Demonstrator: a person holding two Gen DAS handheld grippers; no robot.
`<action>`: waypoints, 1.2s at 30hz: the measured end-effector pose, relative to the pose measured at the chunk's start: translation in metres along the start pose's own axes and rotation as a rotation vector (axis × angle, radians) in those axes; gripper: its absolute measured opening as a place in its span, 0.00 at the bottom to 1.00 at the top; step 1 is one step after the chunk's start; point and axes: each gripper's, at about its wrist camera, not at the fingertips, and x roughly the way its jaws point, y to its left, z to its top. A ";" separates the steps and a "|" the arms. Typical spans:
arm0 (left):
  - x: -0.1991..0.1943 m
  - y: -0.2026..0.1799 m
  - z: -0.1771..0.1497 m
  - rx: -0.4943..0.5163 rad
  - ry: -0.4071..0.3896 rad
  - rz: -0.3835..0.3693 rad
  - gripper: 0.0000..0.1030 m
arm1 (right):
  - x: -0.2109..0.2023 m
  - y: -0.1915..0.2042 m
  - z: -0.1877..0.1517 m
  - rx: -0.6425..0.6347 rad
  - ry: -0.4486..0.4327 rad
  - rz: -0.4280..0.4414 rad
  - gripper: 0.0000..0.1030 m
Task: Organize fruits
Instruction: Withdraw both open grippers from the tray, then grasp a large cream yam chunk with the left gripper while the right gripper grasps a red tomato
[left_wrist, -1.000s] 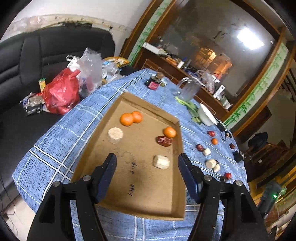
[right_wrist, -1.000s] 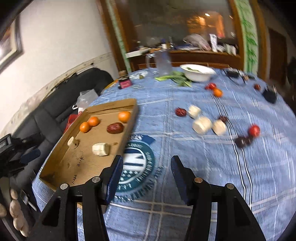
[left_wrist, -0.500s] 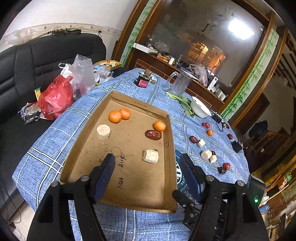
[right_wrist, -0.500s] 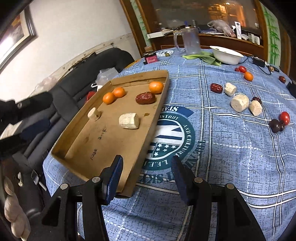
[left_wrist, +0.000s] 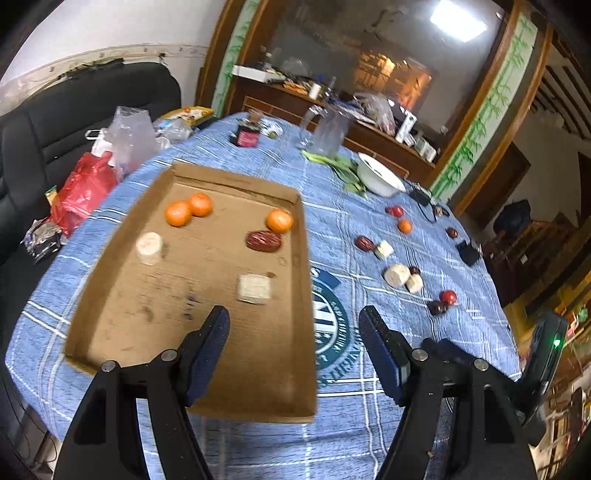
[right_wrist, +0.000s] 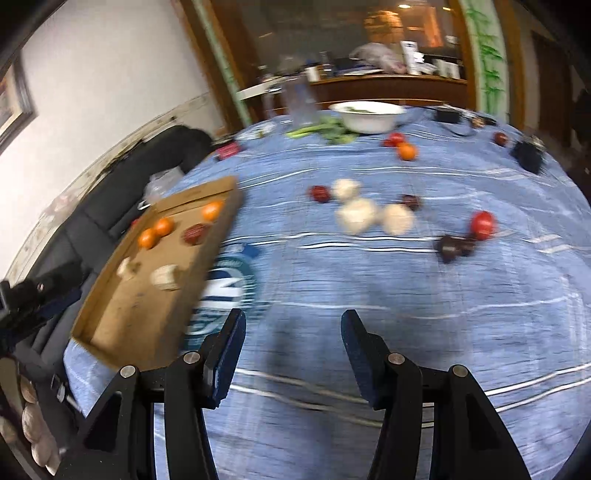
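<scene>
- Your left gripper (left_wrist: 294, 334) hangs over the near end of the tray (left_wrist: 122, 236), jaws apart with nothing between them.
- Your right gripper (right_wrist: 291, 343) sits above bare blue cloth (right_wrist: 406, 295), jaws apart and empty; this view is blurred.
- The tray is on the left part of the table. In it: two oranges (left_wrist: 188, 209) touching each other near the far left corner, a third orange (left_wrist: 279, 220) by the right wall, and a date (left_wrist: 263, 241) just in front of that orange.
- Also in the tray: a pale round piece (left_wrist: 149, 245) on the left and a pale block (left_wrist: 253, 288) nearer your left gripper.
- Loose on the cloth to the right of the tray: a date (left_wrist: 365, 243) touching a pale cube (left_wrist: 384, 249), then two pale chunks (left_wrist: 403, 277) side by side.
- Nearer the right edge, a red fruit (left_wrist: 448, 296) lies beside a dark one (left_wrist: 436, 307).
- Farther back, a small orange (left_wrist: 405, 226) and a red fruit (left_wrist: 395, 211) lie near a white bowl (left_wrist: 378, 181).
- Greens (left_wrist: 341, 166) lie beside the bowl, with a clear jug (left_wrist: 327, 129) behind them.
</scene>
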 end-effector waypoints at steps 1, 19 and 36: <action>0.004 -0.005 -0.001 0.010 0.007 0.000 0.70 | -0.002 -0.010 0.001 0.013 -0.002 -0.013 0.56; 0.076 -0.087 -0.018 0.185 0.173 -0.036 0.70 | -0.020 -0.139 0.038 0.166 -0.039 -0.128 0.56; 0.177 -0.158 0.013 0.288 0.147 -0.047 0.69 | 0.038 -0.154 0.084 0.163 -0.012 -0.131 0.56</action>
